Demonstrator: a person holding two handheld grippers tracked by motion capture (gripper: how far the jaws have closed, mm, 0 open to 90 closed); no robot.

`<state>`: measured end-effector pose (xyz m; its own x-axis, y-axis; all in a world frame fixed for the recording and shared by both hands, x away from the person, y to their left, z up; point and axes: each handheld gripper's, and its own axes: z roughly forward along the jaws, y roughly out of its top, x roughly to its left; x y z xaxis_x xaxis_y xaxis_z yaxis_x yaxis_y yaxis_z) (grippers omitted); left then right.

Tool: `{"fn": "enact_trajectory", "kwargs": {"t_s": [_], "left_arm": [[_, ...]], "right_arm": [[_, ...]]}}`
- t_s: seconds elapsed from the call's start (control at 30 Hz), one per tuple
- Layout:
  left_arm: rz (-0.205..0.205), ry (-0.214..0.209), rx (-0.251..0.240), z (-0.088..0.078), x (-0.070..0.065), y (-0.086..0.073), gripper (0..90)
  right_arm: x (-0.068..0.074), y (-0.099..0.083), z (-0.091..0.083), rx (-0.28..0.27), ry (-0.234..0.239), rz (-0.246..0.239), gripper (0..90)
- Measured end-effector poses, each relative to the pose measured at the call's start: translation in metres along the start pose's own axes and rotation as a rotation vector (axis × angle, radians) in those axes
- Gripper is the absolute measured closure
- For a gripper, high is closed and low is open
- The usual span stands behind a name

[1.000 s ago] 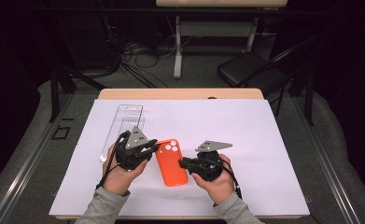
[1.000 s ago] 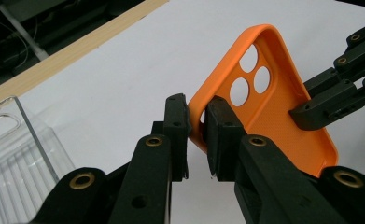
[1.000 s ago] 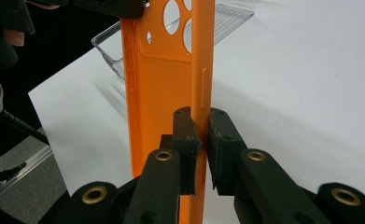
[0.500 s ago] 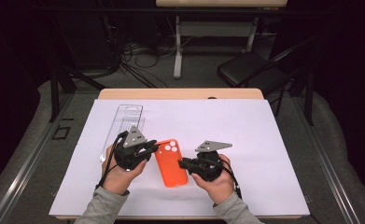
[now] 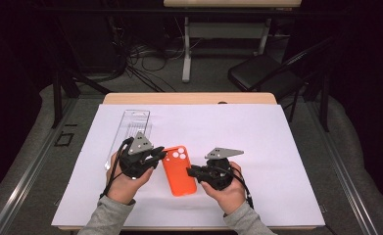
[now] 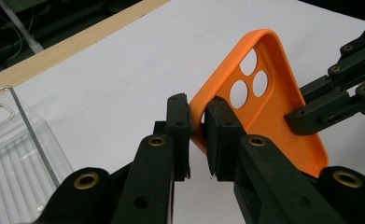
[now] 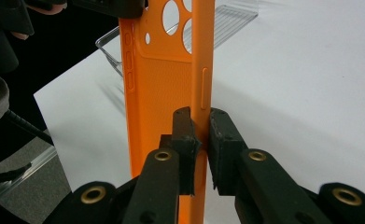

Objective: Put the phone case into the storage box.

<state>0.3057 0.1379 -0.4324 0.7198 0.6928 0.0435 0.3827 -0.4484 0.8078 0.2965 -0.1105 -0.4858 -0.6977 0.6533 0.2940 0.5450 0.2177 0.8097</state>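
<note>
Orange phone case (image 5: pixel 179 171) lay near the front of the white sheet (image 5: pixel 277 147) covering the table, between the person's two hands. Left gripper (image 5: pixel 155 155) pinched the case's upper left rim near the camera holes; jaws narrow, clamped on the thin wall, seen close in the left gripper view (image 6: pixel 197 130). Right gripper (image 5: pixel 191 171) gripped the opposite long edge, jaws likewise closed on the side wall beside the button strip (image 7: pixel 202 128). A clear plastic tray (image 5: pixel 130 128) sat just behind the left hand (image 5: pixel 125 182). Right hand (image 5: pixel 228 191) rested low on the sheet.
</note>
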Motion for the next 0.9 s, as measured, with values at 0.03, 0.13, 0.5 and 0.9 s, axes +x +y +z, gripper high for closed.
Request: {"fn": "enact_trajectory", "kwargs": {"t_s": [0.03,0.13,0.5,0.9], "left_arm": [[0.0,0.0,0.0,0.0001,0.0,-0.0001,80.6],[-0.003,-0.003,0.0,0.0004,0.0007,-0.0004,80.6],[-0.017,-0.01,-0.001,0.0014,0.0024,-0.0015,80.6],[-0.013,-0.004,0.005,0.0029,0.0062,-0.0031,80.6]], "right_arm": [[0.0001,0.0,0.0001,0.001,0.0,0.001,81.9],[-0.0002,-0.0002,0.0007,0.0,0.003,0.003,81.8],[-0.0012,-0.0001,0.001,-0.001,0.015,0.005,81.1],[-0.0033,0.0009,-0.0008,-0.017,0.02,-0.007,68.8]]}}
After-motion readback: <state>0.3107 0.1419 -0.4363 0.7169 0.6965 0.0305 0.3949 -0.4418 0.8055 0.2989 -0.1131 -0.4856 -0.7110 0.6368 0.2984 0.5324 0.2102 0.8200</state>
